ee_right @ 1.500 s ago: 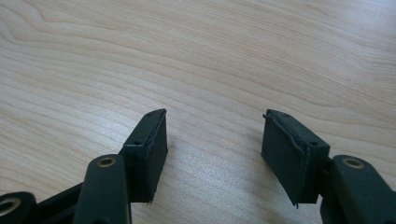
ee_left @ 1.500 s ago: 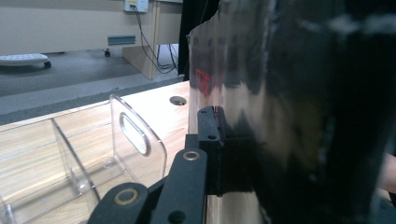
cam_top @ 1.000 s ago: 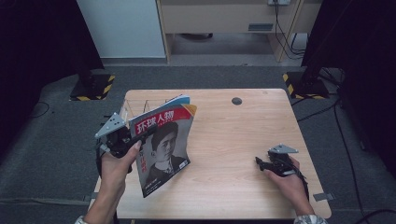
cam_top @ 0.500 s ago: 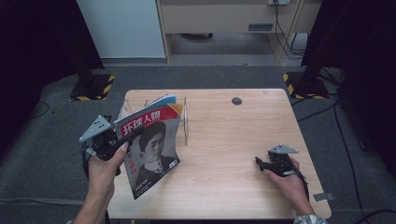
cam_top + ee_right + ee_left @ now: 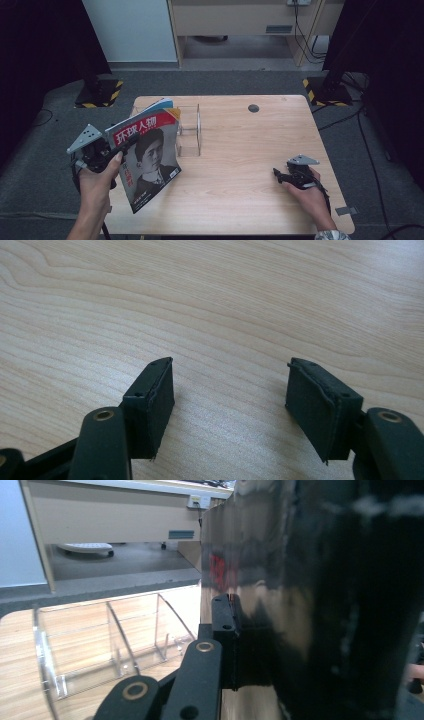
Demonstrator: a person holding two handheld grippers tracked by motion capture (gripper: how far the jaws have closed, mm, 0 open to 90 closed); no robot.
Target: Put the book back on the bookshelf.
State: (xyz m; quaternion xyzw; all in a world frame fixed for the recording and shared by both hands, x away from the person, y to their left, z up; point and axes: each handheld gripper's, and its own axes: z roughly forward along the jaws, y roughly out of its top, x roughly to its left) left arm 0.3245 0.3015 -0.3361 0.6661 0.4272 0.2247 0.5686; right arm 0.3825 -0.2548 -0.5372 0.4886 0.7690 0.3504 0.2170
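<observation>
The left gripper [image 5: 131, 142] is clamped on a magazine [image 5: 147, 157], holding it up off the tabletop [image 5: 240, 150] over the left edge, toward the near-left corner. The magazine stands tilted, its cover facing the high camera: a red band with white characters across the top and a black-and-white portrait below. Its lower corner hangs down toward the near edge. In the left gripper view the magazine [image 5: 310, 605] shows as a dark glossy sheet pressed against the one visible jaw of the left gripper [image 5: 235, 640], with a small red patch reflected on it.

Just beyond the magazine, near the far-left corner, a clear acrylic rack [image 5: 190, 131] stands on the tabletop with upright dividers; the left gripper view shows the rack [image 5: 100, 640] with its curved transparent walls. More magazines [image 5: 155, 105] show at the rack's left end, behind the held one.

The right gripper [image 5: 278, 173] rests low near the right edge, toward the near-right corner, held by the person's right hand [image 5: 307, 192]. In the right gripper view its 2 jaws stand well apart over bare wood [image 5: 225, 315], with nothing between them, the right gripper [image 5: 230, 390] pointing along the grain

A small dark round spot [image 5: 253, 108] sits near the far edge
</observation>
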